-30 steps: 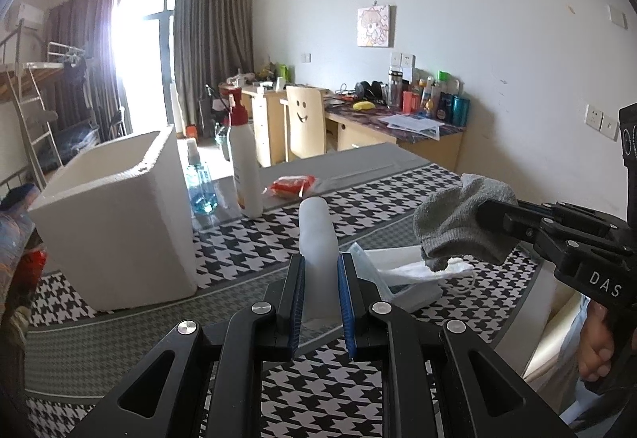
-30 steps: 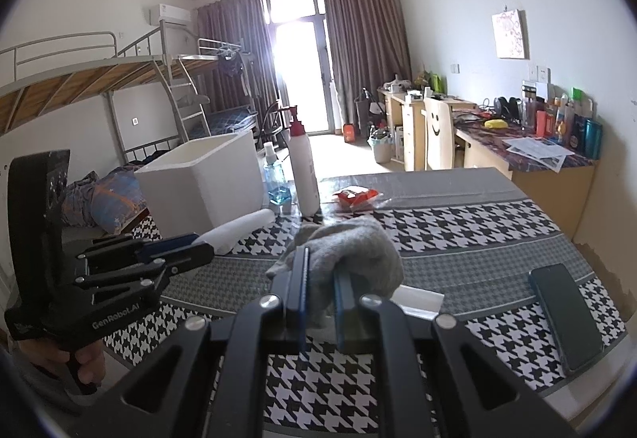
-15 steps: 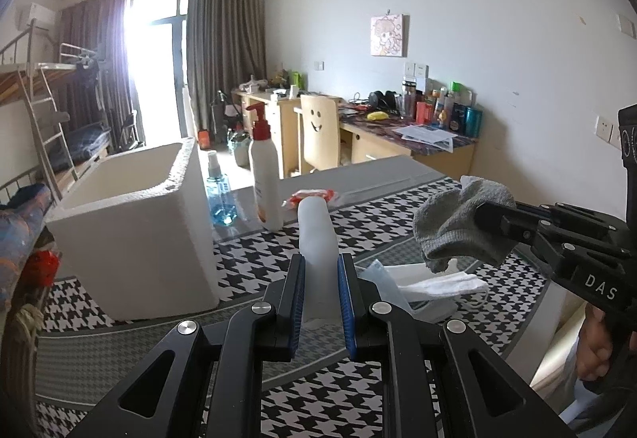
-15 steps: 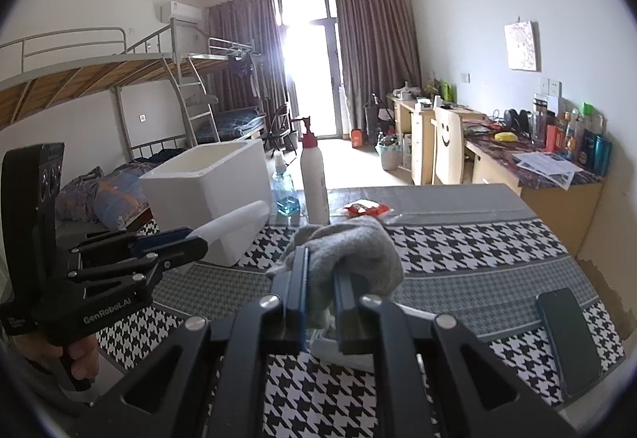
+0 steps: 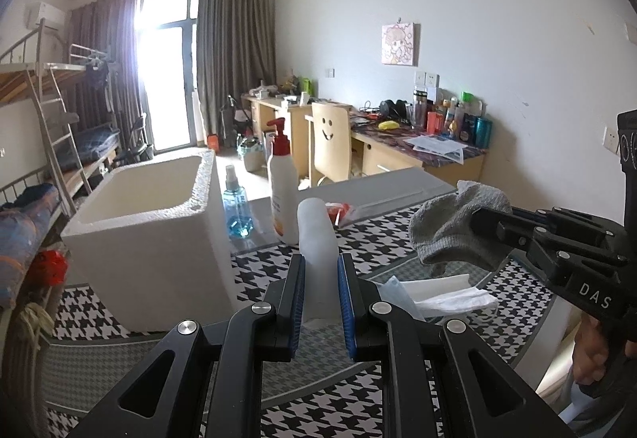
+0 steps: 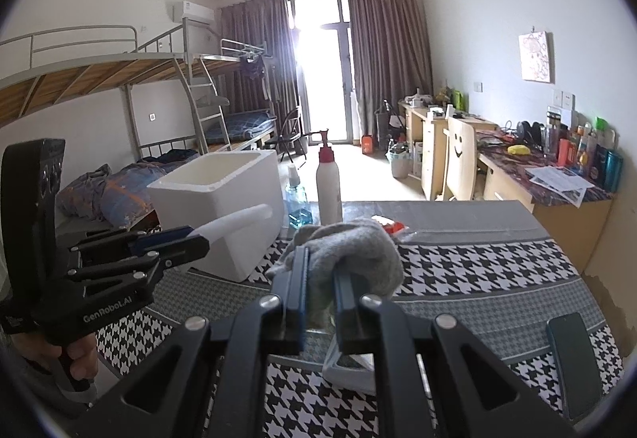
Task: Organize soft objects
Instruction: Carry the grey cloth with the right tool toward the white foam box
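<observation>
White foam box (image 5: pixel 159 235) open-topped, left hand-held gripper (image 5: pixel 320 302) clamping white foam roll (image 5: pixel 316 239), right hand-held gripper (image 6: pixel 318 292) clamping grey sock (image 6: pixel 354 251)

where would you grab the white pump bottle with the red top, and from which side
Grip the white pump bottle around its straight body, below the narrow red pump, coming level from the near side. It stands upright, and the blue spray bottle crowds the side toward the foam box.

Grey sock (image 6: pixel 354 251), houndstooth tablecloth (image 6: pixel 477 262)

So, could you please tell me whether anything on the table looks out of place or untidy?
Slightly: crumpled white tissue spills loosely beside a flat white packet on the houndstooth tablecloth. Nothing looks spilled or damaged.
</observation>
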{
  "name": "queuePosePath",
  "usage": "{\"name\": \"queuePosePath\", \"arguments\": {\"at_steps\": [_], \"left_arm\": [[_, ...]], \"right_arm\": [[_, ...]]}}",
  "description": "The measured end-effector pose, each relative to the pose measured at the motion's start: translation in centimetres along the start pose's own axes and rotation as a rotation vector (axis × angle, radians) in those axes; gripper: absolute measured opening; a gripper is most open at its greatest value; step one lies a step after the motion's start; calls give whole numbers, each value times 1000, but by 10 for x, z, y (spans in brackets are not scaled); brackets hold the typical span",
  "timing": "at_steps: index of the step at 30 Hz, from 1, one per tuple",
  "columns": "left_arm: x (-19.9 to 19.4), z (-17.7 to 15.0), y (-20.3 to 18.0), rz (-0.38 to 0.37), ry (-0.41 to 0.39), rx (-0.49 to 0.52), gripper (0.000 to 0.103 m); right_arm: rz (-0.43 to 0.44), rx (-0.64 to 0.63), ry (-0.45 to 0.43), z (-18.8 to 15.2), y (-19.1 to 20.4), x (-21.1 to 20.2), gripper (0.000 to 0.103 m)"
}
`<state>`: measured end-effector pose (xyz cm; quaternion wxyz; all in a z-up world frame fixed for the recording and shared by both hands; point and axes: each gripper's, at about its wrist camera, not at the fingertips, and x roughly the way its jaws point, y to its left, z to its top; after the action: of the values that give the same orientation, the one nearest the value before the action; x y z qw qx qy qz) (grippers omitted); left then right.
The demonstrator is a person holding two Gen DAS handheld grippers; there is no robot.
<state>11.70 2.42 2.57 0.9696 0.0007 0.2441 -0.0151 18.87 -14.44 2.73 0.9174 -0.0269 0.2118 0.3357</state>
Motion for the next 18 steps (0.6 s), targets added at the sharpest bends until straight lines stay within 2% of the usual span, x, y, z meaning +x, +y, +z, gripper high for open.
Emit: {"name": "queuePosePath", "arguments": {"at_steps": [18], "left_arm": [[-5,20,24,38,-35,-24,18]], "right_arm": [[14,-18,-7,20,4,13,14]]}}
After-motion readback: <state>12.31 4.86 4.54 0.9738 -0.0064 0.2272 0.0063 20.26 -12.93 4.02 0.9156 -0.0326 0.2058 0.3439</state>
